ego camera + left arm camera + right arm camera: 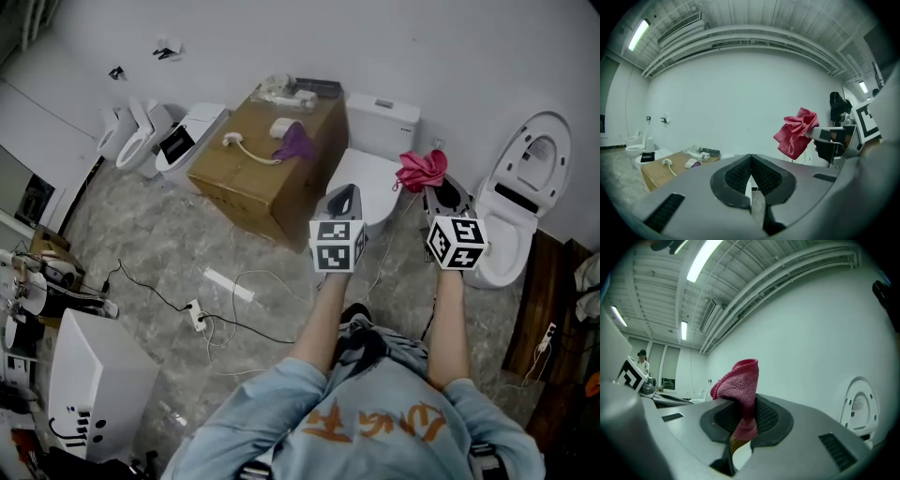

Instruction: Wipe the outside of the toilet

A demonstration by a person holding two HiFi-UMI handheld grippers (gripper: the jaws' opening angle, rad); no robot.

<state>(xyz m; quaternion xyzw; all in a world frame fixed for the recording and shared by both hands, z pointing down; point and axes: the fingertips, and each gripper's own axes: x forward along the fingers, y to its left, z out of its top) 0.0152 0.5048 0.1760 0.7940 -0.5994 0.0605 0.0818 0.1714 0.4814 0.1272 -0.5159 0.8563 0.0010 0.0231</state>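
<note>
Right gripper: the jaws are clamped on a red cloth, which bunches up above the pad tips. Left gripper: the jaws are closed pad to pad with nothing between them.

The closed-lid toilet stands at the floor's far edge, with its cistern against the wall. In the head view, the cloth is held over the toilet's right edge.

A cardboard box stands just beside the toilet on the view's left; whether they touch cannot be told. On the right, a second toilet with raised lid stands near, with a strip of bare floor between them. A power strip and cables lie on the floor in front of the box.
</note>
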